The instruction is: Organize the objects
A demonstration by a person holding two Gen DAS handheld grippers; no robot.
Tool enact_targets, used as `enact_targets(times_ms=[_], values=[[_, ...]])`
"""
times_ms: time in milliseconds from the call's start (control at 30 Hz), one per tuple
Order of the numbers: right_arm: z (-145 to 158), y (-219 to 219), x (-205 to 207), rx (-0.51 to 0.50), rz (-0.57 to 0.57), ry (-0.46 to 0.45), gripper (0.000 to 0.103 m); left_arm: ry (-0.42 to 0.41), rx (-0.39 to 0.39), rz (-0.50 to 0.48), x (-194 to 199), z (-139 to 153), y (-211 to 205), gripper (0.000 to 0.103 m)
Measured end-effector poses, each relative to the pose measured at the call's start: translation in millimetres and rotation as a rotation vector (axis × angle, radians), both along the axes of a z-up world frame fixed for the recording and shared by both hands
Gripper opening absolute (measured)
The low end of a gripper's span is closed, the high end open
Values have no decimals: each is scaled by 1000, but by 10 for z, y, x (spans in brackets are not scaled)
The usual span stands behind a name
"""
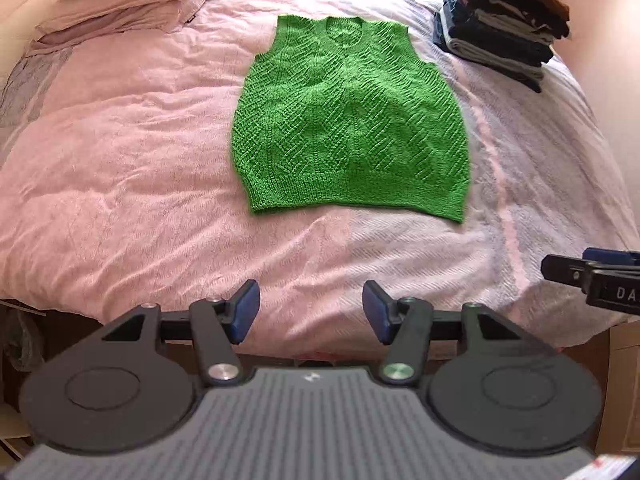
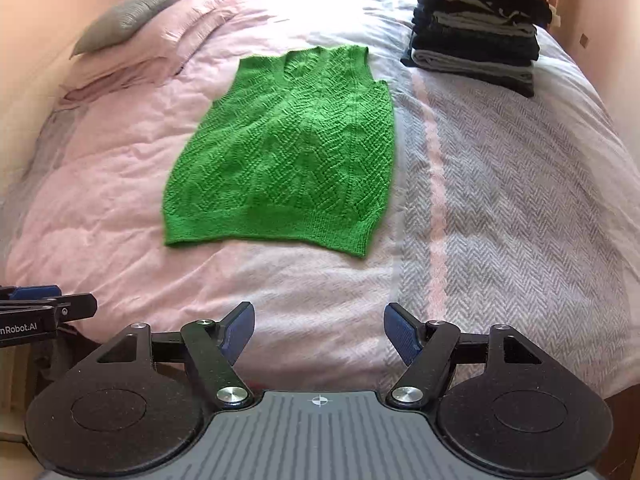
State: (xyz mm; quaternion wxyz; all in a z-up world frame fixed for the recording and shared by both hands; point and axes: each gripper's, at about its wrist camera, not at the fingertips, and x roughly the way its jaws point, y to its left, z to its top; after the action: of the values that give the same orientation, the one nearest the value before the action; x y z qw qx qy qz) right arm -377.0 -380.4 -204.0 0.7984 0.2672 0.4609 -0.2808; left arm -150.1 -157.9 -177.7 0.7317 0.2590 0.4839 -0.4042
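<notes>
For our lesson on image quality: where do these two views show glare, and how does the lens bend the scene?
Right wrist view: daylight from the window end burns out the far bed beyond the green knitted vest. Left wrist view: lighting is more even, with the vest and stack of folded clothes clearly readable. Both views: fisheye curves the bed edges and darkens the corners.

Bed (image 2: 120,208) under pink cover, grey herringbone blanket (image 2: 500,200) over right part. Green knitted vest (image 2: 288,160) spread flat mid-bed. Stack of folded dark clothes (image 2: 476,36) beyond vest, to right. Pillows (image 2: 160,28) beyond vest, to left.
</notes>
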Motion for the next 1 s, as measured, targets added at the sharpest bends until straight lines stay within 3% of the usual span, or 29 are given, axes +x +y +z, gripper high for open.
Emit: enact_targets(times_ms=[433,1000], values=[[183,235,-229,-30,33,-25,69,-13,-27,-30,-328,167,190,53],[136,-20,-112,-6,18,-22,69,-17,-20,-62,-217,154,-122,60]])
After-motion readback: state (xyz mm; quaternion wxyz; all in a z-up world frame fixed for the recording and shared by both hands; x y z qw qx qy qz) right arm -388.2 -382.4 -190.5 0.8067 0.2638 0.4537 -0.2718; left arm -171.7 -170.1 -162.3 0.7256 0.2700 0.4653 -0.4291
